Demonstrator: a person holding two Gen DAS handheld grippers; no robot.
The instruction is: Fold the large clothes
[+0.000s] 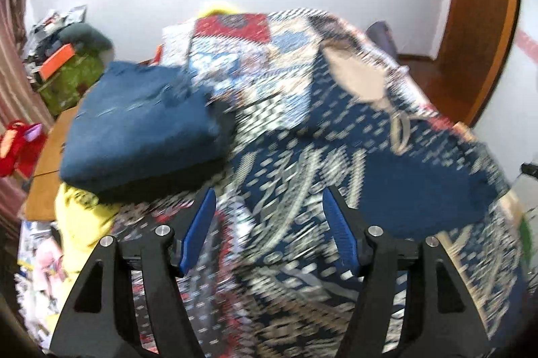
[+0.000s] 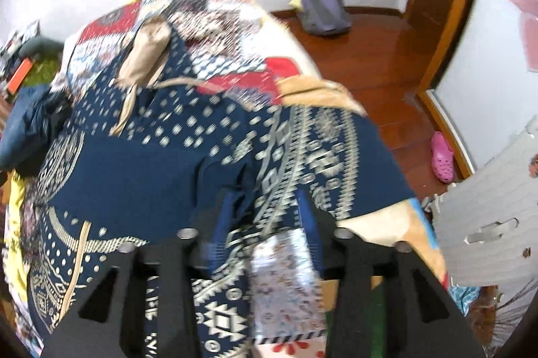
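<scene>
A large navy garment with a cream print [image 1: 302, 163] [image 2: 188, 149] lies spread over a patchwork bed cover [image 1: 242, 31] [image 2: 215, 8]. Its tan neck lining [image 1: 356, 78] [image 2: 148, 51] faces up at the far end. My left gripper [image 1: 269, 210] hovers over the garment, its blue pads [image 1: 201, 223] wide apart and nothing between them. My right gripper [image 2: 264, 213] stands low over the garment's near right part. Its jaws are apart, and blurred printed cloth shows in the gap without being pinched. A folded blue garment [image 1: 144, 122] rests at the left.
A yellow cloth [image 1: 80, 216] lies under the folded blue garment. Clutter and a green box [image 1: 70, 78] stand at the far left, with a red bag [image 1: 16, 149] nearby. On the wooden floor [image 2: 370, 55] are a purple bag [image 2: 322, 8], a pink shoe [image 2: 442, 156] and a white board [image 2: 487, 223].
</scene>
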